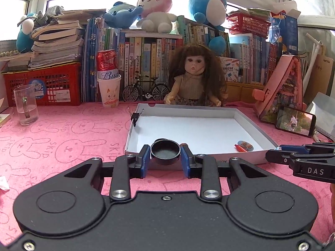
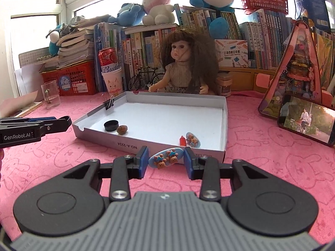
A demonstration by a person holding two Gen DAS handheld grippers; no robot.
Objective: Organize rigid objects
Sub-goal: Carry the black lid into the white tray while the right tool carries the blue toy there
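My left gripper (image 1: 165, 160) is shut on a round black cap (image 1: 165, 153) and holds it at the near wall of the white cardboard box (image 1: 247, 125). In the right wrist view the box (image 2: 225, 125) holds another black cap (image 2: 111, 125), a brown stone (image 2: 122, 129), a small red piece (image 2: 182, 141) and a blue oval bear clip (image 2: 193, 140). My right gripper (image 2: 165, 160) is shut on a second blue oval bear clip (image 2: 166, 159) just outside the box's near wall. The left gripper (image 2: 62, 123) shows at the left edge.
A black binder clip (image 1: 135, 116) is clamped on the box's left wall. A doll (image 1: 195, 77), a toy bicycle (image 1: 145, 90), a paper cup holding a can (image 1: 108, 87), a glass mug (image 1: 26, 106), a phone (image 1: 295, 121) and books stand around on the pink cloth (image 1: 62, 146).
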